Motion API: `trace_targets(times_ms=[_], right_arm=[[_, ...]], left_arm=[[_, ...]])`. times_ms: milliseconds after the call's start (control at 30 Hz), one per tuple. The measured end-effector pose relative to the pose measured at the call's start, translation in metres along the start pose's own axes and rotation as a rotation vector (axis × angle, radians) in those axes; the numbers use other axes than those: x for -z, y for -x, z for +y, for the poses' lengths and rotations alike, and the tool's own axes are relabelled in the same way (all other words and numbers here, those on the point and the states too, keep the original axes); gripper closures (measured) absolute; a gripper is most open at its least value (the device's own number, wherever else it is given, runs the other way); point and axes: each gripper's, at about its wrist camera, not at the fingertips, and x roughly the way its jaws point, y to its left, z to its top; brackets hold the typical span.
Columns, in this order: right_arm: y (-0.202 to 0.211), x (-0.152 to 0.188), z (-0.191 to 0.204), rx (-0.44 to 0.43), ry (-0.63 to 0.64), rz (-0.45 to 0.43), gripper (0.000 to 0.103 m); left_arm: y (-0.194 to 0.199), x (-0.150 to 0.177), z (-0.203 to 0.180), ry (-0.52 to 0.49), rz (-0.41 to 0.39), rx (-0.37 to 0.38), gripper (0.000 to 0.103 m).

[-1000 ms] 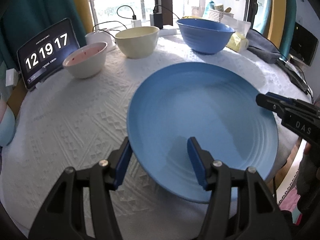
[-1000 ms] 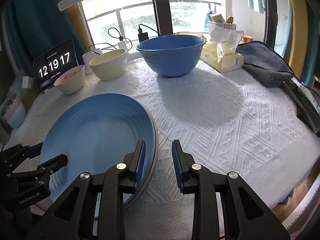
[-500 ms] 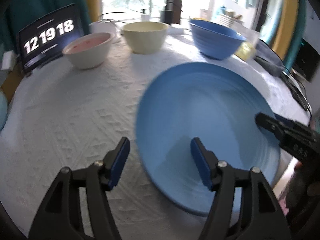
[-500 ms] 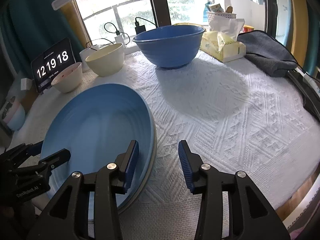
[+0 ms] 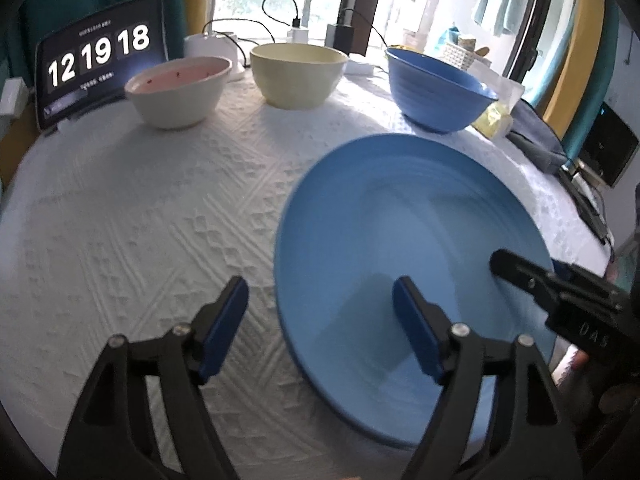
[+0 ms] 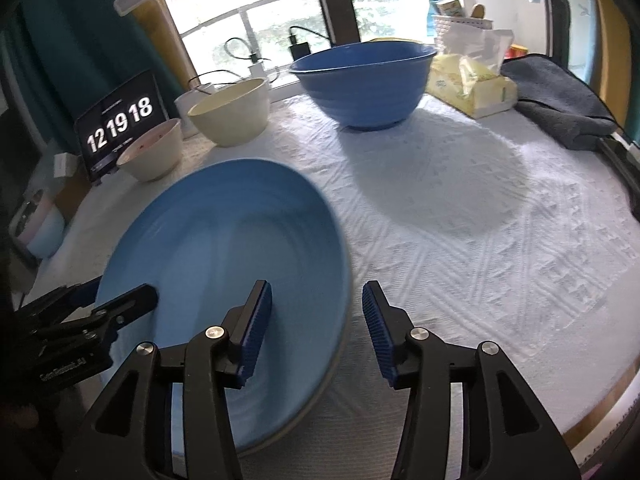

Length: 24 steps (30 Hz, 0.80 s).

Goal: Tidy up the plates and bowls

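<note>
A large blue plate lies flat on the white tablecloth; it also shows in the right wrist view. My left gripper is open, its jaws straddling the plate's near-left rim without gripping. My right gripper is open, its jaws straddling the plate's right rim. Three bowls stand at the back: a white bowl with pink inside, a cream bowl and a big blue bowl. In the right wrist view they are the white bowl, the cream bowl and the blue bowl.
A tablet clock leans at the back left. A tissue pack and a grey cloth lie at the back right. Chargers and cables sit by the window. The table edge runs near right.
Both grippers have opened wider and released the plate's rim. The left gripper has shifted left, so the plate sits more to the right in its view.
</note>
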Motion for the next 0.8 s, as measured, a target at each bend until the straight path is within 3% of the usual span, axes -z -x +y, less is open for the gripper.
trace_targets(times_ms=[100,433,600,800], right_arm=[[0.0,0.001,0.001,0.0,-0.004,-0.005,0.053],[0.002,0.003,0.003,0.007,-0.01,-0.018,0.052],[0.001,0.002,0.005,0.025,-0.026,-0.017,0.052],[0.001,0.001,0.008,0.039,-0.027,-0.012,0.052]], left_arm=[[-0.004,0.003,-0.001,0.019,0.017,0.07,0.02],[-0.004,0.006,-0.011,-0.025,0.012,0.1,0.019],[-0.001,0.005,-0.001,0.009,0.017,0.118,0.032],[0.002,0.006,0.007,0.035,0.02,0.134,0.038]])
